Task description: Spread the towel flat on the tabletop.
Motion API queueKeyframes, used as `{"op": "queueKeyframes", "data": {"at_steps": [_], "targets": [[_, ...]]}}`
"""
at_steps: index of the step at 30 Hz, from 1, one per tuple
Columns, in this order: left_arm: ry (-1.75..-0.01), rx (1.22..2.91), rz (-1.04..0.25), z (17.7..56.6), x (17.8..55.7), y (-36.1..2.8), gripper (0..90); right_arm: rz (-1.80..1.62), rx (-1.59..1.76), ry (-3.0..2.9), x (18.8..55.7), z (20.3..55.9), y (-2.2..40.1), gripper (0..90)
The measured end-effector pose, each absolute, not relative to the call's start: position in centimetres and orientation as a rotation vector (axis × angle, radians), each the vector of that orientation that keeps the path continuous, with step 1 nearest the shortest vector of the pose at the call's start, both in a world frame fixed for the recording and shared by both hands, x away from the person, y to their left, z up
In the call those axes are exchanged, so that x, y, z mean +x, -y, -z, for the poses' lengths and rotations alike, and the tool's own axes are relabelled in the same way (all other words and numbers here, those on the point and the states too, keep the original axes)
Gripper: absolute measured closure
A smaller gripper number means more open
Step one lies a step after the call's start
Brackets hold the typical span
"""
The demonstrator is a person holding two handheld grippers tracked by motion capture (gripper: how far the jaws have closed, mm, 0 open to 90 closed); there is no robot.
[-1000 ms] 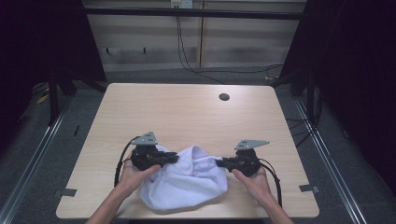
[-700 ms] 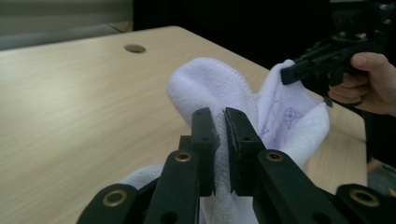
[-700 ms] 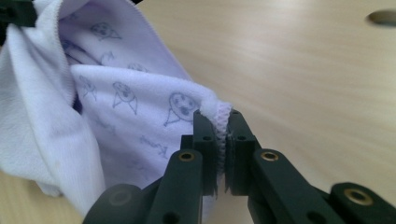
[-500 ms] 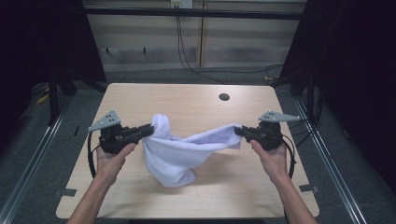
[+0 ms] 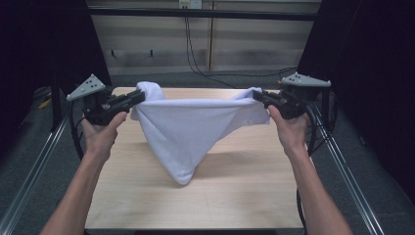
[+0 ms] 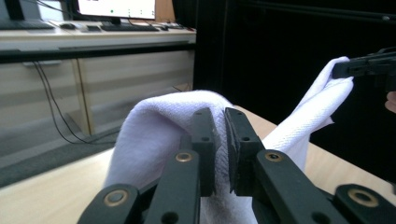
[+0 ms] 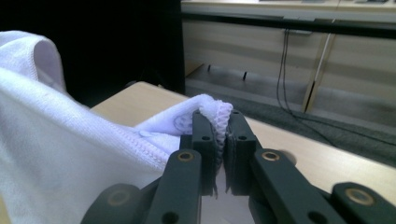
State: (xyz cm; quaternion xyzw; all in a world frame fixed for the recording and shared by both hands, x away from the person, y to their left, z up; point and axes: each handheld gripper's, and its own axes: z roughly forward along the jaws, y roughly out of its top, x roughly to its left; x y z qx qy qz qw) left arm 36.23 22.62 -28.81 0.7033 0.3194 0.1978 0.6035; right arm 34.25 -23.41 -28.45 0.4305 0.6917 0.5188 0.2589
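Stretching apart above the table (image 5: 147, 196), left gripper (image 5: 138, 96) and right gripper (image 5: 258, 96) clamp the white cloth (image 5: 191, 132).

No text, label or number is legible — anywhere.

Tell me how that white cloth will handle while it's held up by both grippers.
Probably very floppy: the cloth sags in a deep V between the left gripper and the right gripper. It looks light, since a pinch at each corner carries it. Its woven, stitched surface seems grippy, so it likely won't slip from the shut jaws.
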Motion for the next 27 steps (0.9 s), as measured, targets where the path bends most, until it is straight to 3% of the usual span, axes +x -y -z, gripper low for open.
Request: {"op": "queueKeyframes", "data": {"at_steps": [6,12,15,16,17,19,20,27], "targets": [[-0.690,1.566,-0.506,26.2,37.0,-22.7,83.4,-1.418,1.084,-1.808,35.7,25.1,23.3,83.3],[-0.641,1.646,-0.486,28.8,34.8,-21.5,83.4,-1.419,1.065,-1.810,34.4,26.2,24.0,84.2],[-0.643,1.722,-0.354,33.9,32.7,-20.8,83.4,-1.392,1.136,-1.917,32.0,31.5,25.2,85.1],[-0.643,1.722,-0.354,33.9,32.7,-20.8,83.4,-1.392,1.136,-1.917,32.0,31.5,25.2,85.1],[-0.648,1.761,-0.274,36.6,31.6,-20.5,83.4,-1.376,1.174,-1.976,30.1,34.9,26.0,85.5],[-0.658,1.793,-0.239,37.9,31.0,-20.2,83.3,-1.363,1.191,-2.001,29.5,36.0,26.2,85.6],[-0.668,1.846,-0.179,40.4,29.7,-19.7,83.3,-1.346,1.255,-2.064,27.8,39.2,26.9,85.6],[-0.698,1.950,-0.013,45.5,26.2,-19.2,82.7,-1.284,1.361,-2.214,24.5,45.5,27.5,82.2]]}}
